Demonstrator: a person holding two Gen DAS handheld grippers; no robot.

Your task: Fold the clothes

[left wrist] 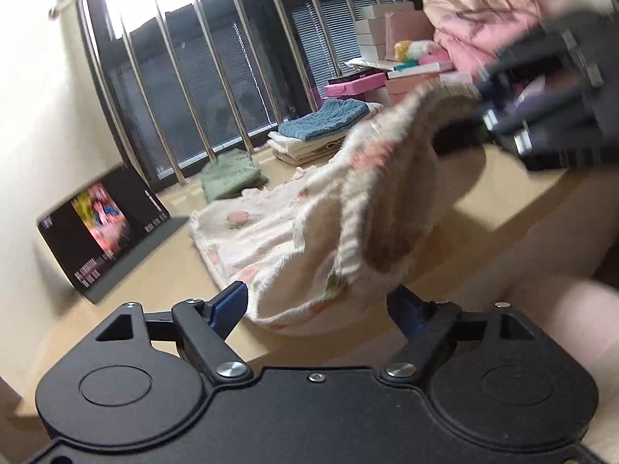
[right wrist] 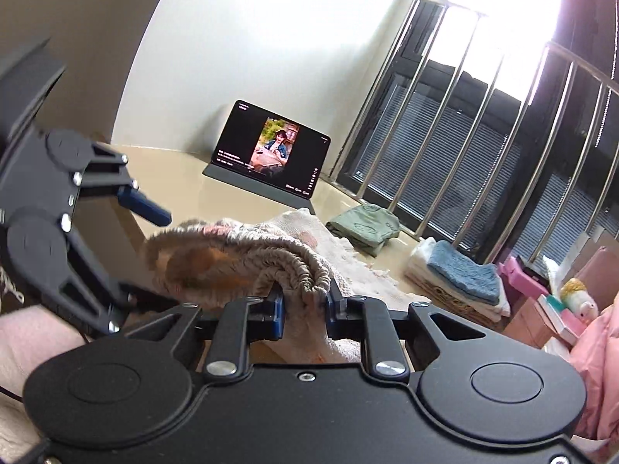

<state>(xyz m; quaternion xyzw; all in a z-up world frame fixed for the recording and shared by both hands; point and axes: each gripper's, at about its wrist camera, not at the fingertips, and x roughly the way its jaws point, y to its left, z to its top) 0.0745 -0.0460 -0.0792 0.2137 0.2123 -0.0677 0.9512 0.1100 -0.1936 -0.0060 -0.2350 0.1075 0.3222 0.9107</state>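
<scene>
A cream knitted garment (left wrist: 309, 224) with pink flower patches lies partly on the beige table (left wrist: 182, 255); its ribbed waistband is lifted. My right gripper (right wrist: 305, 303) is shut on the ribbed waistband (right wrist: 305, 274) and holds it up; it shows blurred at the upper right of the left wrist view (left wrist: 476, 116). My left gripper (left wrist: 321, 305) is open, its blue fingers on either side of the garment's lower edge. In the right wrist view the left gripper (right wrist: 151, 247) stands open at the left of the raised band.
A tablet (right wrist: 271, 150) playing video stands at the table's back by the wall. A folded green garment (left wrist: 232, 178) and a stack of folded clothes topped by a blue knit (left wrist: 321, 120) lie near the barred window. Pink boxes (left wrist: 359, 85) and pink bedding (left wrist: 479, 19) sit at the right.
</scene>
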